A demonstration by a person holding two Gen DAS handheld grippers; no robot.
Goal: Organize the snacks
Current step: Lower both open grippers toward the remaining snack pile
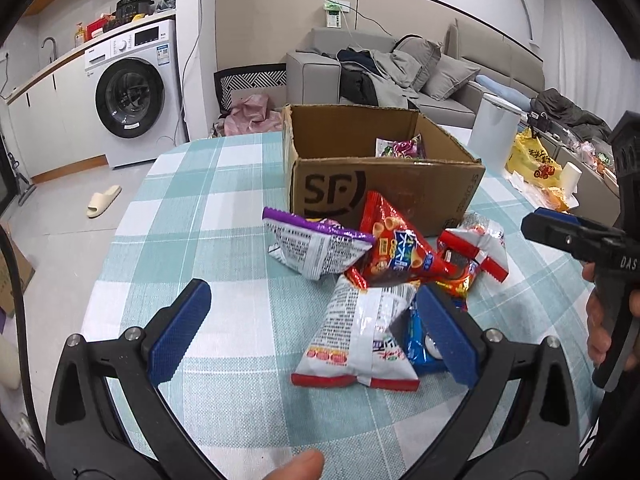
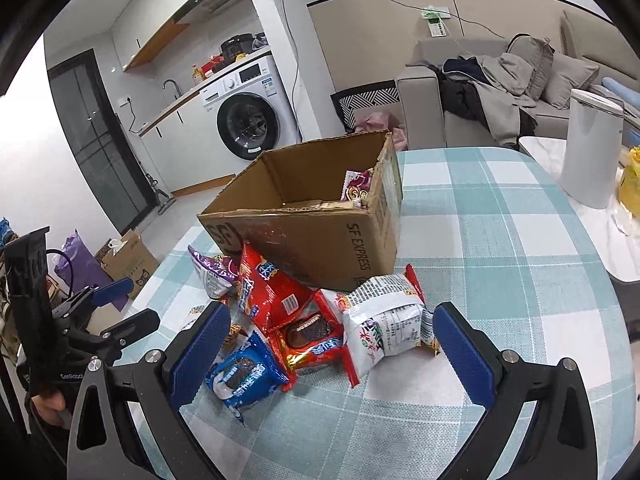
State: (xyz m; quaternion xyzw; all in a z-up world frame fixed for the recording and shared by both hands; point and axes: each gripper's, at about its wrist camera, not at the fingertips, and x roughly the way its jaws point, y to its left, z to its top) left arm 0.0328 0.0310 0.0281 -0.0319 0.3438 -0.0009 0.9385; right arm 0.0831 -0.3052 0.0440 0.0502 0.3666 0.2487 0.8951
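snack packets (image 2: 304, 320) heaped mid-table (image 1: 192, 216), touching the near wall of the open cardboard box (image 2: 320, 236); one purple packet (image 2: 357, 186) inside the box. left gripper (image 1: 316, 328) low over the near edge, fingers apart around a white packet (image 1: 356, 336). right gripper (image 2: 332, 352) fingers apart, flanking the heap.

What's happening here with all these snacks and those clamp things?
A person holds a two-finger gripper in each hand over a checked tablecloth, sorting snacks. The cardboard box already has one purple packet inside. A pile of snack packets lies on the table in front of it. The left gripper and right gripper are both open, holding nothing, with the pile just ahead of their fingers.
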